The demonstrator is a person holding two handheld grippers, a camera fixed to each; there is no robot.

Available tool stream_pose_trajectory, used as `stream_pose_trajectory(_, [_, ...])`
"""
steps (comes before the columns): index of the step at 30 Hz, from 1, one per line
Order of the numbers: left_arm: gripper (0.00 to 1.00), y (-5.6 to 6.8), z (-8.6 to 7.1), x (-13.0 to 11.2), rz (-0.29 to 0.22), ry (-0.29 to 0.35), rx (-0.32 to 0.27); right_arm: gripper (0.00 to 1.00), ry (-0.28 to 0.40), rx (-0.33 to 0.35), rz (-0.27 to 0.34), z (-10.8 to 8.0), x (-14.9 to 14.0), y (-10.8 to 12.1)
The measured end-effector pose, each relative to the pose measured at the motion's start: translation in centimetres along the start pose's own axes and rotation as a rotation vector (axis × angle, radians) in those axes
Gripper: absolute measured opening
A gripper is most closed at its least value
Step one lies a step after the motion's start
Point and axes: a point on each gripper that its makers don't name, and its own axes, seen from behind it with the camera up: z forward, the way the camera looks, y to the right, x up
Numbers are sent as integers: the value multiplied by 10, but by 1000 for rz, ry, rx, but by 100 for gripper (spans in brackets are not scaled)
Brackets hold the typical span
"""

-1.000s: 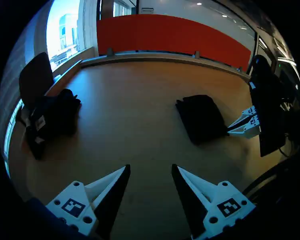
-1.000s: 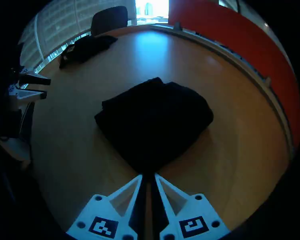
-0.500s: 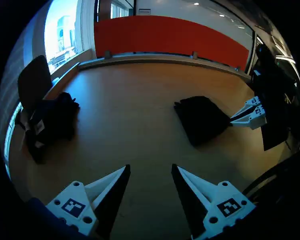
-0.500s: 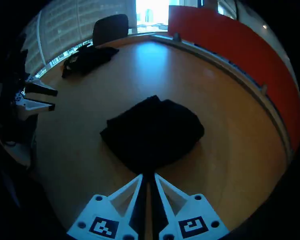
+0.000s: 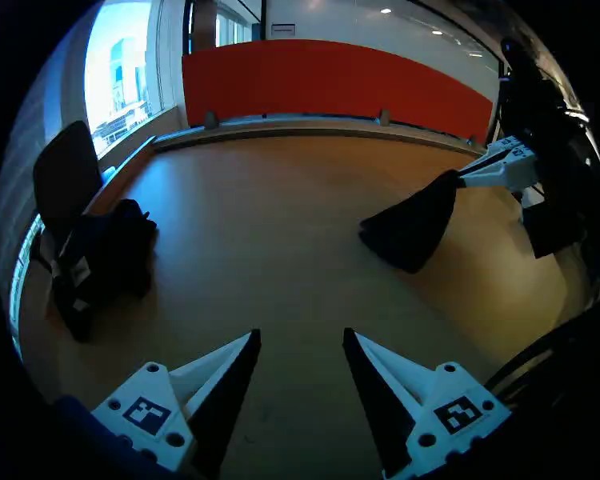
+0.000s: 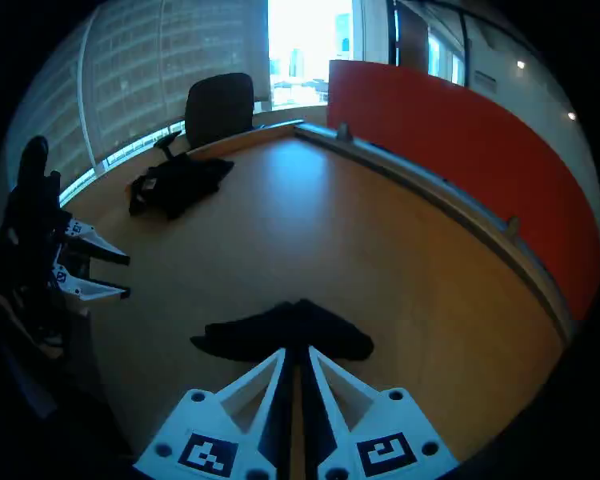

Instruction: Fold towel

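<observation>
A black towel (image 5: pixel 412 228) lies on the wooden table (image 5: pixel 260 216), with its near edge lifted. My right gripper (image 6: pixel 298 352) is shut on that edge, and the rest of the towel (image 6: pixel 292 332) trails down to the table top. In the left gripper view the right gripper (image 5: pixel 462 180) holds the towel's raised corner at the right. My left gripper (image 5: pixel 300 340) hovers open over bare table, well short of the towel, with nothing between its fingers. It also appears at the left of the right gripper view as the left gripper (image 6: pixel 124 276), held by a dark-sleeved arm.
A heap of black cloth (image 6: pixel 176 180) lies at the table's far end beside a dark office chair (image 6: pixel 216 104). A red partition (image 5: pixel 332 80) runs along the table's long edge. A person in dark clothes (image 5: pixel 540 120) stands at the right.
My right gripper has risen and pulled back with the towel's edge, so the towel went from a flat folded pile to a raised, hanging sheet. My left gripper has barely moved.
</observation>
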Motion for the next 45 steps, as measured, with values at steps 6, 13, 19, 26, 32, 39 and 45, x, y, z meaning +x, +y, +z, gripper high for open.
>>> stream_pose_trajectory(6, [76,4,-1,9,7,14,-8,5,39,-23,0,-21,24,12])
stream_pose_trajectory(13, [75,10,0,18,14,25,-14,5,62,-56,19,-41,31,31])
stream_pose_trajectory(19, [76,13,0,23,25,28,-17,5,64,-86,32,-57,25,49])
stream_pose_trajectory(26, [75,18,1,26,32,26,-19,5,63,-119,50,-74,14,72])
stream_pose_trajectory(32, [75,22,3,24,28,19,-19,5,56,-147,70,-91,1,96])
stream_pose_trajectory(39, [75,26,3,25,37,18,-15,5,28,-176,83,-116,-23,128])
stream_pose_trajectory(45, [75,28,3,27,37,19,-8,5,16,-204,118,-135,-40,157])
